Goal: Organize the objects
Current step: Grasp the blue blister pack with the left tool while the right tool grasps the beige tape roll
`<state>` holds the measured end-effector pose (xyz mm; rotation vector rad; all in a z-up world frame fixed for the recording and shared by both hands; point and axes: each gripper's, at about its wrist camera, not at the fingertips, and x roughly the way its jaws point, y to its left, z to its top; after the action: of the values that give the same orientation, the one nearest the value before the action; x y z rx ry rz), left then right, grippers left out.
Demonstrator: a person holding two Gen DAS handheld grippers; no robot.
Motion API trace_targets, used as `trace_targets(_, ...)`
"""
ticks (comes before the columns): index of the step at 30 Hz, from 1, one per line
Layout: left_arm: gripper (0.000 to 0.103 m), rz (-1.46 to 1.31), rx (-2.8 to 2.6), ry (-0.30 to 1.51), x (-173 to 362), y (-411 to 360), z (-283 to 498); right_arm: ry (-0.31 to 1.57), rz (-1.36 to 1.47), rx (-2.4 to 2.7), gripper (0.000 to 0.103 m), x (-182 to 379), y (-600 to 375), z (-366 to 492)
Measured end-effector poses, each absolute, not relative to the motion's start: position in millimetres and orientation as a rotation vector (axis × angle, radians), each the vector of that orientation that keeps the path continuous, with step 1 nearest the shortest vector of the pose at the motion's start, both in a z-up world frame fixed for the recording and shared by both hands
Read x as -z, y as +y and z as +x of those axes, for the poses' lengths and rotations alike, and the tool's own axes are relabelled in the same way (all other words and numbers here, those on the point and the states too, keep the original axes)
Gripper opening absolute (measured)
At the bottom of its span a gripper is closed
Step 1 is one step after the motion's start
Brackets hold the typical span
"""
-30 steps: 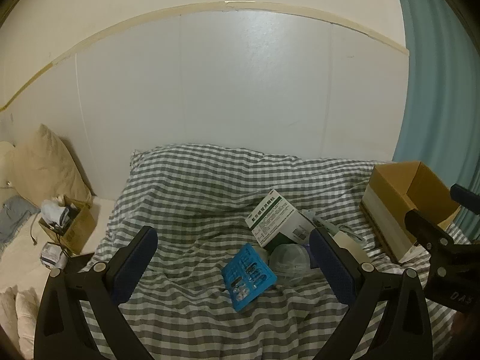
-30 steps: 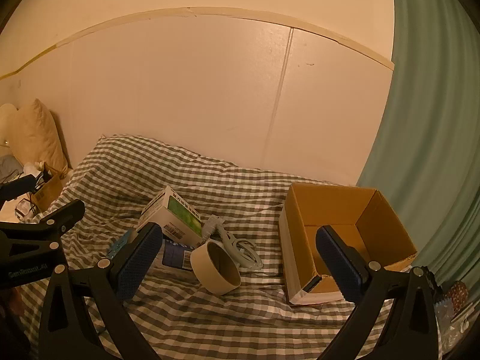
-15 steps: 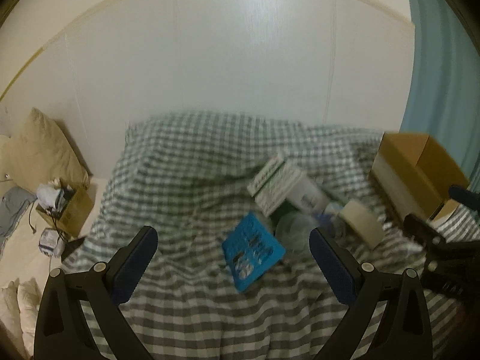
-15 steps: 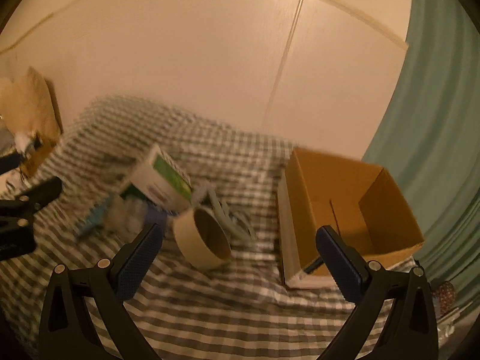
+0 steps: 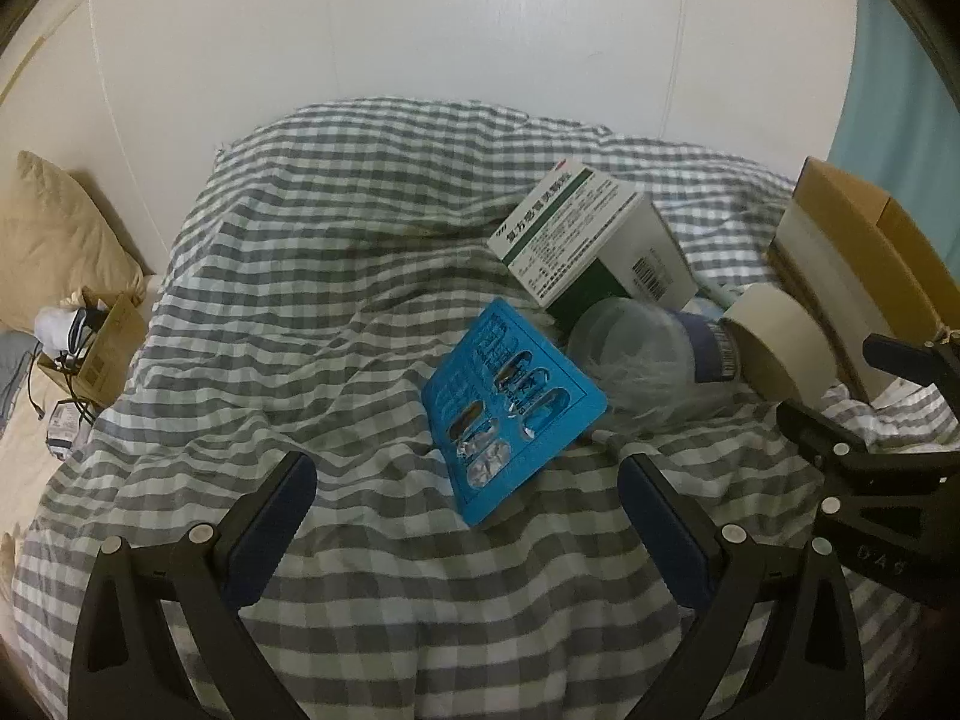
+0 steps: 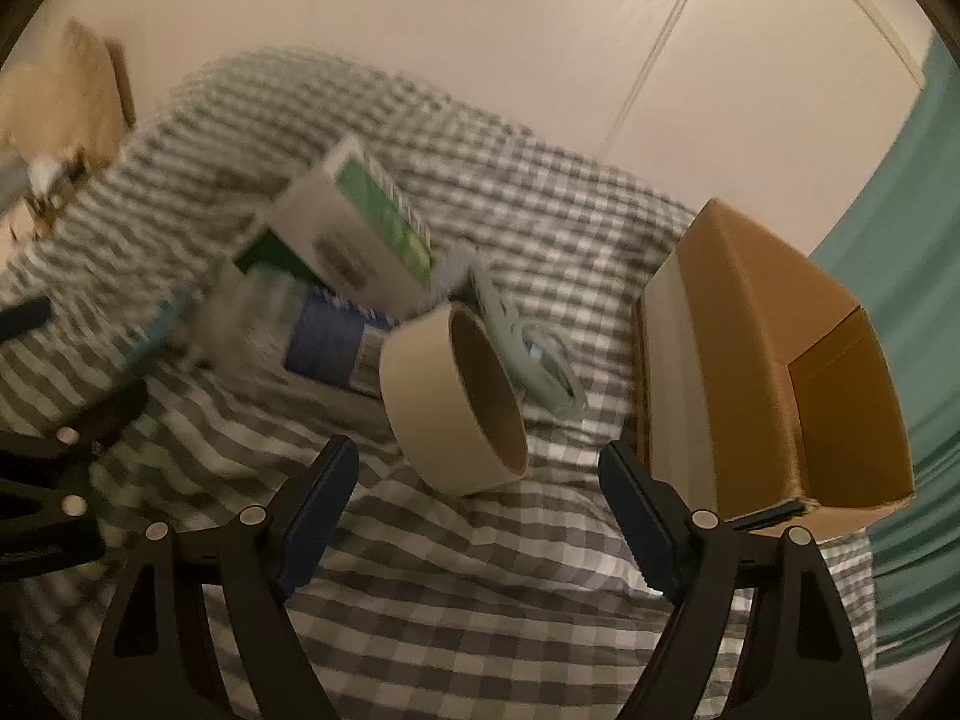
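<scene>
On the checked bedspread lies a blue blister pack (image 5: 510,402), just ahead of my left gripper (image 5: 465,480), which is open and holds nothing. Behind it sit a clear plastic lid (image 5: 636,354) and a white and green medicine box (image 5: 591,240) (image 6: 354,228). A roll of beige tape (image 6: 456,396) (image 5: 780,348) stands on edge just beyond my right gripper (image 6: 480,468); its jaws are closing, with nothing between them. An open cardboard box (image 6: 774,372) (image 5: 858,264) stands at the right.
A coiled pale cable (image 6: 534,348) lies between the tape roll and the cardboard box. A teal curtain (image 6: 912,276) hangs at the right. A tan pillow (image 5: 54,240) and a small carton of clutter (image 5: 96,342) sit left of the bed, a white wall behind.
Both grippers have come down and tilted toward the bed, so the objects look larger and nearer. The right gripper's jaws have narrowed. Nothing on the bed has moved.
</scene>
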<state>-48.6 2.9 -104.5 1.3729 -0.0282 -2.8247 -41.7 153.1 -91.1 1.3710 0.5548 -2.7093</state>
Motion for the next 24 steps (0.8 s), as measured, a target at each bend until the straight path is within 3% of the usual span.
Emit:
trace_targets(5,0.090,1.392,2.826,-0.110,109.2,12.7,-67.4,0.512,1.406,2.706,0.072,97.8,156.1,-53.2)
trace_targets(7,0.072,1.422,2.828,-0.149,113.5,17.3,-74.8,0.493,1.409,2.705,0.067,99.1,157.7,-57.3)
trace_targets(8,0.068,1.450,2.828,-0.143,116.7,17.7,-77.6,0.486,1.413,2.701,0.061,99.7,158.7,-58.8)
trace_targets(10,0.046,1.498,2.831,-0.102,122.5,15.2,-81.4,0.473,1.414,2.692,0.053,100.4,160.0,-59.6)
trace_targets(13,0.031,1.501,2.837,-0.060,121.8,11.5,-82.5,0.448,1.393,2.696,0.038,97.9,160.2,-60.2)
trace_targets(16,0.015,1.451,2.851,-0.075,114.4,12.3,-78.8,0.405,1.367,2.721,0.036,92.0,163.4,-59.6)
trace_targets(24,0.008,1.305,2.919,-0.085,70.2,10.7,-58.6,0.248,1.244,2.772,0.034,55.4,181.3,-41.8)
